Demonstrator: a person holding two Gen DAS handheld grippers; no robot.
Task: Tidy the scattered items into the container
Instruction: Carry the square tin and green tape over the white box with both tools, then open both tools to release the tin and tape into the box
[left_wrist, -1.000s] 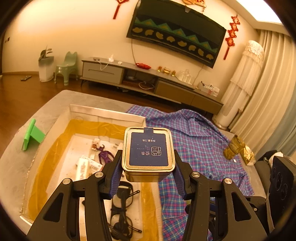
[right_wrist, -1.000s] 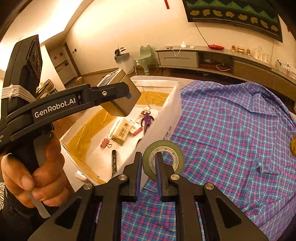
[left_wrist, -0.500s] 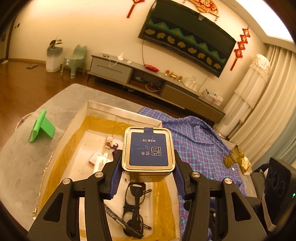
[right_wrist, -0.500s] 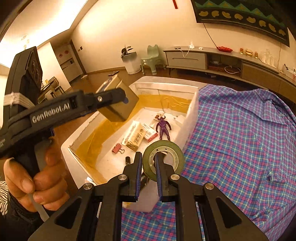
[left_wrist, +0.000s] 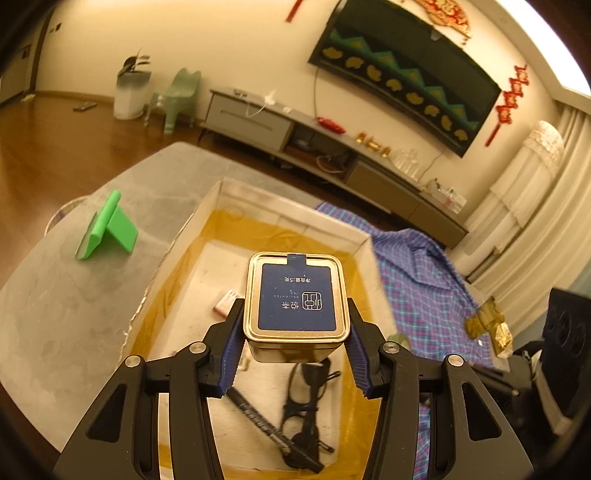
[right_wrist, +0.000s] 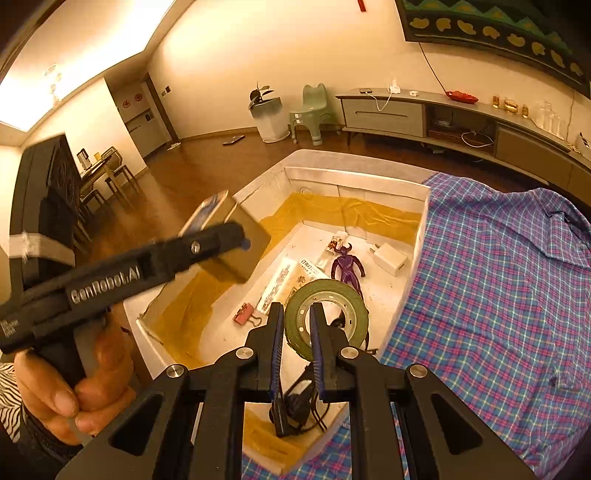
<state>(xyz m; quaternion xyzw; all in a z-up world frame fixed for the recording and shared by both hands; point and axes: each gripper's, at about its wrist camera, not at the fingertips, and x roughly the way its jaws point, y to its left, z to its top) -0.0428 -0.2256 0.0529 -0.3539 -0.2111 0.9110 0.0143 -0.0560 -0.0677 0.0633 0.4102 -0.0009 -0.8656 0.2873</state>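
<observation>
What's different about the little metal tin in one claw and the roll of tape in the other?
The tin is a rounded rectangle, gold with a dark blue label; the tape roll is a green ring with a hollow core. The left claw squeezes the tin's two outer sides, while the right claw pinches only one side of the roll's ring. The tin sits lid up; the roll stands on edge. Both are held in the air over the white box.

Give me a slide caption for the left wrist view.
Left gripper carries a gold tin above the white box.
</observation>
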